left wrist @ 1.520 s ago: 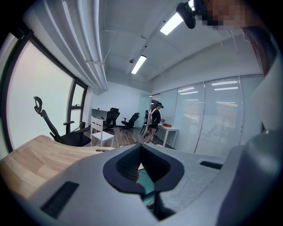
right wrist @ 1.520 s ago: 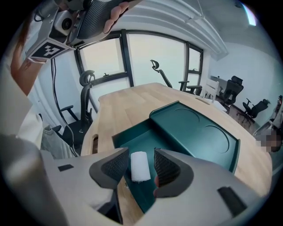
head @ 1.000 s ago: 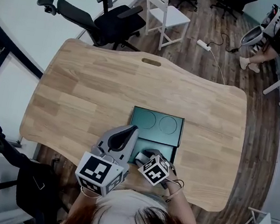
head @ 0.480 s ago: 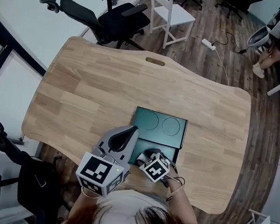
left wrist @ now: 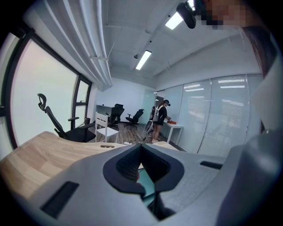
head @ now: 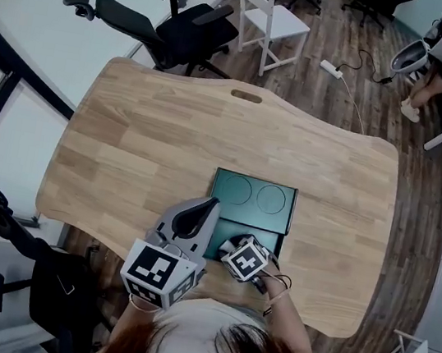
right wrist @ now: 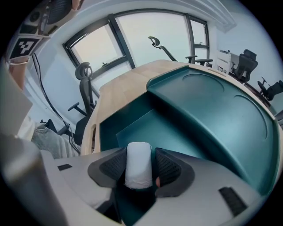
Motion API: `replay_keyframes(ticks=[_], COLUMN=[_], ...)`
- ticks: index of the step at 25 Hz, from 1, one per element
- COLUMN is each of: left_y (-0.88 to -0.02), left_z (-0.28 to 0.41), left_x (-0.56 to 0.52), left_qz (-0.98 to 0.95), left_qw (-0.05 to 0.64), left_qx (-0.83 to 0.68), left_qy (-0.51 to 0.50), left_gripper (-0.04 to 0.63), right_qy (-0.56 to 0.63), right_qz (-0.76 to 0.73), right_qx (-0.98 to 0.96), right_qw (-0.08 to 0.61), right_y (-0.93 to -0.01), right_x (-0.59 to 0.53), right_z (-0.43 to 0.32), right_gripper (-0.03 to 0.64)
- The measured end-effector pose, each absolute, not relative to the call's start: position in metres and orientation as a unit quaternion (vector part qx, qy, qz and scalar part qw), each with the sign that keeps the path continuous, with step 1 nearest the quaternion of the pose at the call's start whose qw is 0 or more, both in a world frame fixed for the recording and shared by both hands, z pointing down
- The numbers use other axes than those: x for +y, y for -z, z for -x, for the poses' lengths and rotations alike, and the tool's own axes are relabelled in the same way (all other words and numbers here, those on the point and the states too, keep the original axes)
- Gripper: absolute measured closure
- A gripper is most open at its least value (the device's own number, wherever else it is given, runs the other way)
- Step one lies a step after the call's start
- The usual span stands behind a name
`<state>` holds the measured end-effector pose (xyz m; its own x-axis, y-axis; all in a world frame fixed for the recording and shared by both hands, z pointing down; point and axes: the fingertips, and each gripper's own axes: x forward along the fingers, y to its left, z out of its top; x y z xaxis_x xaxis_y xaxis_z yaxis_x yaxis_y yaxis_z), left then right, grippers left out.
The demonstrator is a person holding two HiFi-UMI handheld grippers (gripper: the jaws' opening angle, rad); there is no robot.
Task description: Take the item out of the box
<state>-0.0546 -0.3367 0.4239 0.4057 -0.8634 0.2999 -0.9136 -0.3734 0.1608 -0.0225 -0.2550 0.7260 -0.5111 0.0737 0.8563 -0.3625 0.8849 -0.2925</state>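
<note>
Item (right wrist: 138, 160) sits pinched in the right gripper (right wrist: 139, 167) over the box (right wrist: 212, 114); next, lift it clear. Left gripper (left wrist: 141, 164) closed, empty.

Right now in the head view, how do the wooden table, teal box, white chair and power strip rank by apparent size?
1. wooden table
2. teal box and white chair: they look about alike, and the chair stands farther off on the floor, so I won't rank them.
3. power strip, smallest

One box (head: 252, 198), one item (right wrist: 138, 170), two hand-held grippers (head: 207, 204) (head: 232, 245)
</note>
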Motion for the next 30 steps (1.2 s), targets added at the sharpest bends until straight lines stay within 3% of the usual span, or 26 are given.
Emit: replay_keyframes(ticks=[3,16,30], left_y=[-0.425,-0.421,-0.411], left_z=[0.057,0.057,0.051], left_x=[-0.336,-0.332,-0.308], left_qz=[-0.823,-0.828,-0.844], left_qw=[0.152,0.148,0.135], left_qx=[-0.541,-0.536,-0.514], left_qy=[-0.083,-0.078,-0.066], left_gripper=[0.589,0.589,0.589], right_qy=[-0.222,-0.201,-0.186], right_qz=[-0.082,-0.108,-0.211], right_qx=[-0.840,-0.848,-0.872], right_qw=[0.489,0.479,0.401], right_y=[-0.727,-0.717,-0.685], right_x=[-0.254,-0.259,-0.275], right_z=[0.023,0.021,0.021], right_gripper=[0.422,0.428,0.428])
